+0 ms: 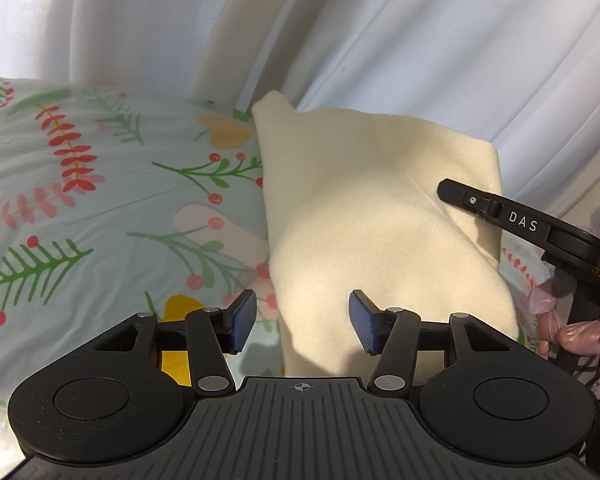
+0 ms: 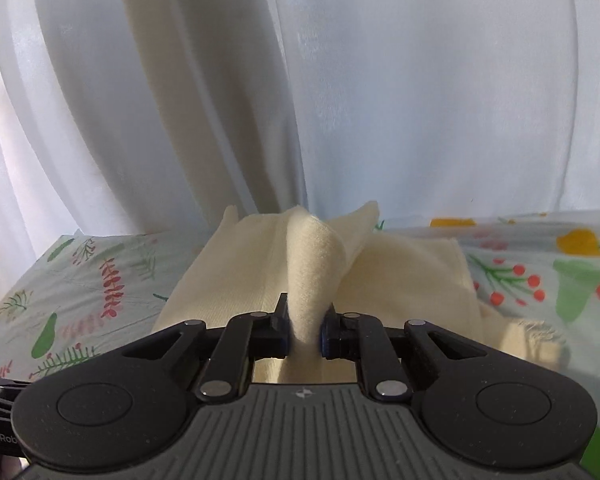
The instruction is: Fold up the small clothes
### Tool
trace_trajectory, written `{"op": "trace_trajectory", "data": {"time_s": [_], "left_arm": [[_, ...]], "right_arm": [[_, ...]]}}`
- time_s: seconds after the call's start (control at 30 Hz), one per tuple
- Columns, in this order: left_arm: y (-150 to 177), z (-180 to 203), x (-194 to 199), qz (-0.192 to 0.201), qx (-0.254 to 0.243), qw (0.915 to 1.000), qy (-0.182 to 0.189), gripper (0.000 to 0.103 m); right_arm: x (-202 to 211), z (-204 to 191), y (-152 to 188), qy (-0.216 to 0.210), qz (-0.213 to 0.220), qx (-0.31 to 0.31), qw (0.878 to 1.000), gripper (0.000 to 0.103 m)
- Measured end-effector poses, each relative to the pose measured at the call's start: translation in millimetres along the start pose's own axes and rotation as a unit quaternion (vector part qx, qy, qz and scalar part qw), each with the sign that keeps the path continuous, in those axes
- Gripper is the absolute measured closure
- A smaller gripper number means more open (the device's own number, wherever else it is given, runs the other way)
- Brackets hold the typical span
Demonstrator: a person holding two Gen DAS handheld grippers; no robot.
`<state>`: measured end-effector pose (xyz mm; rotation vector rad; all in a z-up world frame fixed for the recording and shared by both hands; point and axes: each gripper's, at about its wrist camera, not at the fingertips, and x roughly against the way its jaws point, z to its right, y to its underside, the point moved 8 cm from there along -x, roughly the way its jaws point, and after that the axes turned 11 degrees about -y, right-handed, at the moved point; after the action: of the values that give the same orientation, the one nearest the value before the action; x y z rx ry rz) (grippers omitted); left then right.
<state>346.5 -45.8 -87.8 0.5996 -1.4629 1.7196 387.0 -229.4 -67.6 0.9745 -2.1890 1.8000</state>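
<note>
Cream knit fabric, a small soft garment, lies on the flowered sheet close to the white curtains at the far edge. Seen from the left wrist camera it forms a rough folded slab, its far-left corner poking up in a point, its right side pulled into a raised ridge.

That ridge is held by the right gripper: from its own camera the blue pads are pressed in on a bunched crest of the cream cloth, which rises between them and stands up off the rest of the piece. In the left camera the same tool reaches in from the right (its black finger bears the letters DAS), with a gloved hand on its handle.

Nearer, the left gripper holds nothing; its two blue pads stand well apart, spread over the near-left edge of the garment. Whether they touch the cloth cannot be told.

Pale sheet with red sprigs, green fronds and yellow shapes spreads to either side.
</note>
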Motion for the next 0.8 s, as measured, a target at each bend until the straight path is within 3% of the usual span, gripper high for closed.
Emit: {"op": "trace_trajectory", "data": {"time_s": [0.2, 0.47, 0.57, 0.63, 0.7, 0.8], "left_arm": [[7.0, 12.7, -13.2, -0.024, -0.013, 0.9996, 0.008, 0.047], [18.3, 19.6, -22.6, -0.048, -0.017, 0.9983, 0.028, 0.046], [18.5, 17.5, -22.8, -0.053, -0.012, 0.998, 0.03, 0.046], [18.3, 14.2, -18.9, -0.049, -0.013, 0.9983, 0.027, 0.046], [17.4, 10.6, -16.8, -0.045, -0.01, 0.9987, 0.023, 0.046], [15.9, 5.5, -12.3, -0.042, 0.003, 0.999, 0.017, 0.046]], "right_arm": [[13.2, 34.8, 2.0, 0.073, -0.004, 0.016, 0.997, 0.091], [13.9, 55.3, 24.1, 0.111, -0.024, 0.002, 0.994, 0.091], [10.9, 66.0, 37.0, 0.12, -0.054, -0.009, 0.991, 0.088], [19.9, 67.4, 34.3, 0.137, -0.042, -0.014, 0.99, 0.079], [33.9, 65.6, 25.8, 0.145, -0.014, -0.015, 0.989, 0.079], [47.1, 49.1, 14.3, 0.114, 0.025, -0.017, 0.993, 0.078]]}}
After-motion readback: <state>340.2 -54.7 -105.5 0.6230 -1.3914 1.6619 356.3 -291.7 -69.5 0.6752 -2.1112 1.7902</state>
